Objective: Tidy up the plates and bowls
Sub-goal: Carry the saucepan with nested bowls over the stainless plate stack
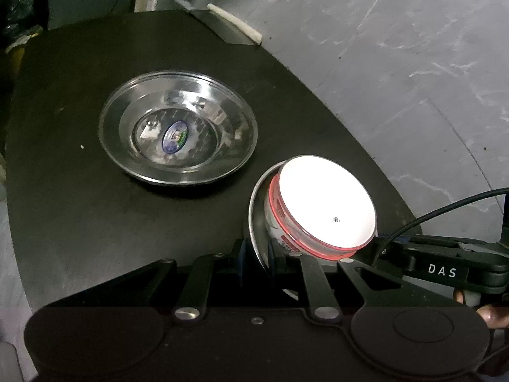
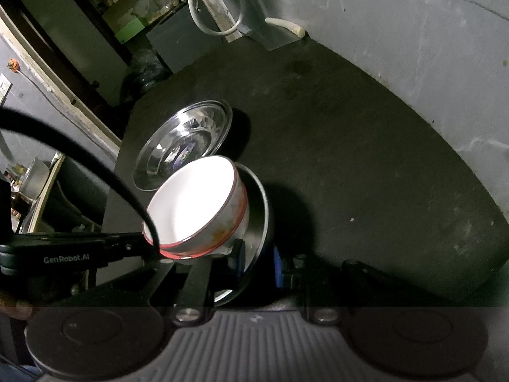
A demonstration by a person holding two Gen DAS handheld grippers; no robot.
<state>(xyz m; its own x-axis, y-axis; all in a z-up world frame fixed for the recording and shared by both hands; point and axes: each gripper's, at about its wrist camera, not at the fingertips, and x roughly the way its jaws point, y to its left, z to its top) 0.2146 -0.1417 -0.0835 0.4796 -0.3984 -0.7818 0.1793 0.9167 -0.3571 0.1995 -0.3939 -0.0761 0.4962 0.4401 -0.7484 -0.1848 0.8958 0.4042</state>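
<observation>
"DAS" stands in white on the right gripper (image 1: 445, 270), right of the left gripper's fingers. "GenRobot.AI" stands on the left gripper (image 2: 66, 258). The steel bowl's sticker (image 1: 174, 137) seems unreadable.

Right gripper (image 2: 256, 265) clamped on rim of steel plate (image 2: 259, 210), tilted. White bowl (image 2: 194, 203) with red band sitting in plate. Second steel plate (image 2: 183, 143) on black table (image 2: 350, 159) just beyond. Left gripper (image 2: 140, 238) at bowl's left rim.

Dim scene; the white bowl (image 1: 327, 203) glares overexposed, casting hard shadows on the black table (image 2: 350, 159); fisheye-bent edges.
</observation>
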